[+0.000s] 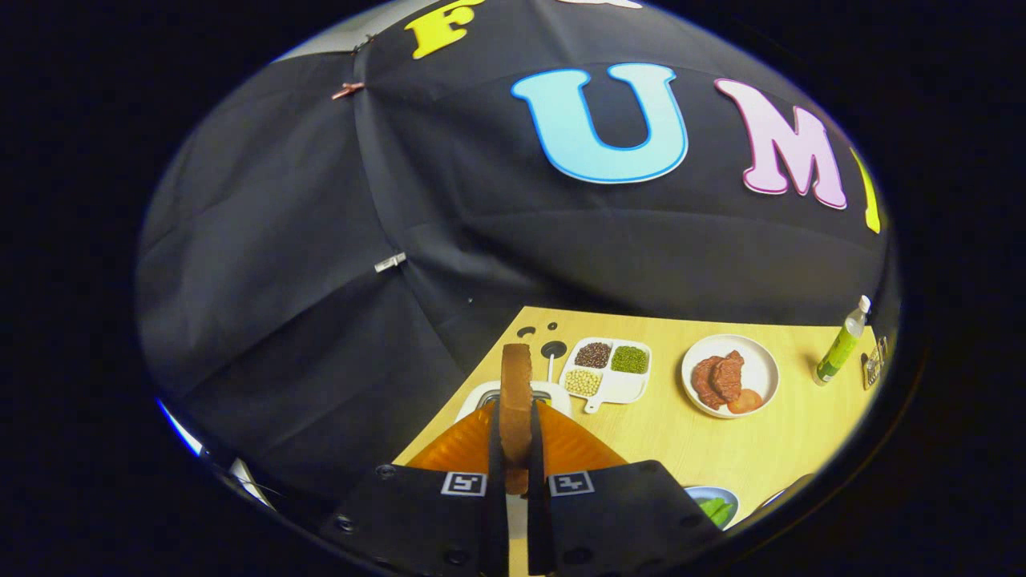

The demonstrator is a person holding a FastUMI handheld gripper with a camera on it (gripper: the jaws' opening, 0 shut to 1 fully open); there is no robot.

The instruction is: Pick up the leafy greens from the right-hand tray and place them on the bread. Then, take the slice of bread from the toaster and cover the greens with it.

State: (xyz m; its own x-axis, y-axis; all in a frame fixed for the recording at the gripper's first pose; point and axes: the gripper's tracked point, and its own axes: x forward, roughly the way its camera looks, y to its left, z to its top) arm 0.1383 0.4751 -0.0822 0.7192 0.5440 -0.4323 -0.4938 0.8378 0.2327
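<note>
Right, my gripper (515, 449) is clamped on the bread slice (516, 393) edge-on (light, crumbly, I judge), so squeeze gently.

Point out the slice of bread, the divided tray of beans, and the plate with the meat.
slice of bread (515, 393): gripper view, on its crust edge, upright between the closed jaws.
divided tray of beans (621, 388): gripper view, on its bare white compartment.
plate with the meat (764, 370): gripper view, on its bare white rim.
</note>
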